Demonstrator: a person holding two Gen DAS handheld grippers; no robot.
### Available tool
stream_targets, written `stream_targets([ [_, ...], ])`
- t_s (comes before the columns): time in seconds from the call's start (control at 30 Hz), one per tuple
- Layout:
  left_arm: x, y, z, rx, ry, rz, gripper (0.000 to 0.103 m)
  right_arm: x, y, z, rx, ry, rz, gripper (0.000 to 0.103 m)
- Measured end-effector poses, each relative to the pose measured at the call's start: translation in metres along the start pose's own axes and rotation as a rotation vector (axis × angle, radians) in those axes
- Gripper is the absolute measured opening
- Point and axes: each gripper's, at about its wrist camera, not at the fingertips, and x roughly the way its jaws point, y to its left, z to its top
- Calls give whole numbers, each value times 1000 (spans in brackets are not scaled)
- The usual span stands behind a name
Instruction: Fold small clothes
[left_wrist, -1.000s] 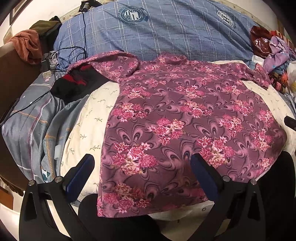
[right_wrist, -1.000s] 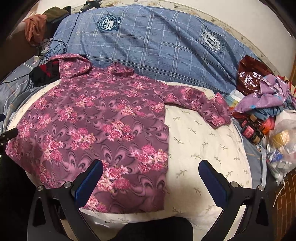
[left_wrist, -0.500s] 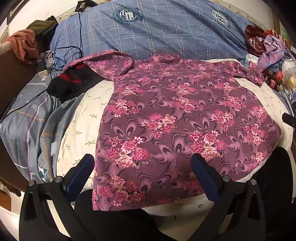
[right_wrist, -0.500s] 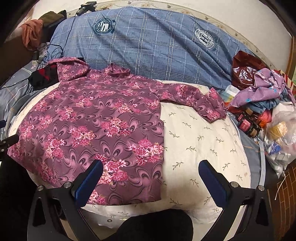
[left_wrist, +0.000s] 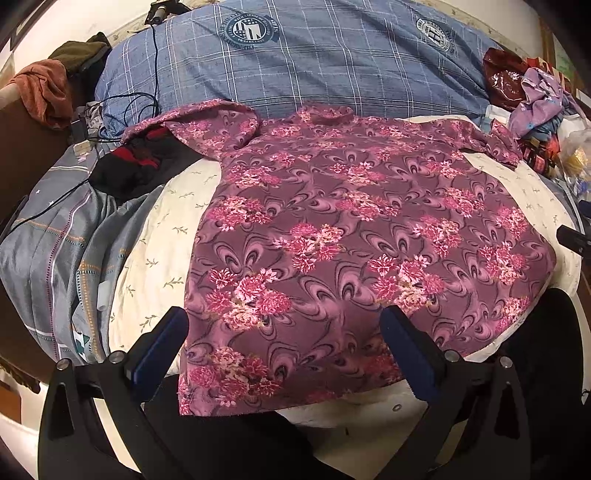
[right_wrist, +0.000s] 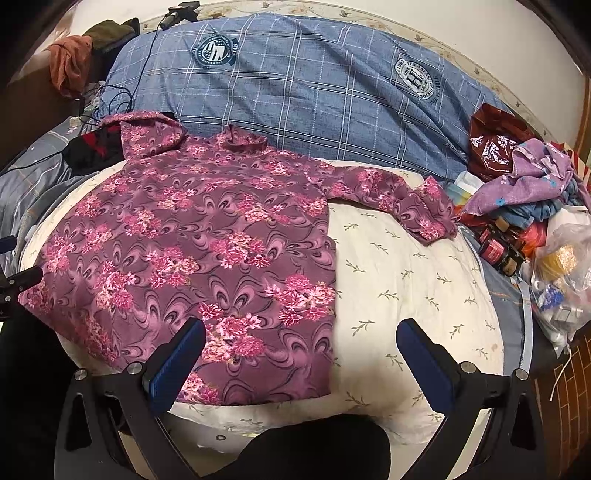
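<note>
on the cream pillow (right_wrist: 406, 280) we see the floral shirt (left_wrist: 351, 240) spread flat, while our left gripper (left_wrist: 284, 343) and right gripper (right_wrist: 301, 350) hover above it, both spread wide and empty

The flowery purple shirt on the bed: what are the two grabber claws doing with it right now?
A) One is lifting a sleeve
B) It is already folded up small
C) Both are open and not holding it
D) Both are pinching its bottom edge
C: the left gripper and right gripper both have their jaws spread wide, holding nothing, while the floral shirt lies spread out flat on the cream sheet.
</note>
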Motion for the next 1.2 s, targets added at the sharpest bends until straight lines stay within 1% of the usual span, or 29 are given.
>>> stream_targets([
  [0.27,-1,-4,-3,12,2,-6,103,-1,7,-2,-24,-4,-4,103],
  [0.93,-1,-6,-4,12,4,-18,103,0,2,-3,-5,-9,-5,102],
  [1.07,5,1,-3,-10,22,-27,103,8,-7,-5,48,5,45,102],
  [1.13,11,11,2,-35,37,-30,103,15,-17,-7,88,19,61,101],
  [1.2,17,28,9,-68,46,-17,103,24,-30,-9,131,43,59,98],
])
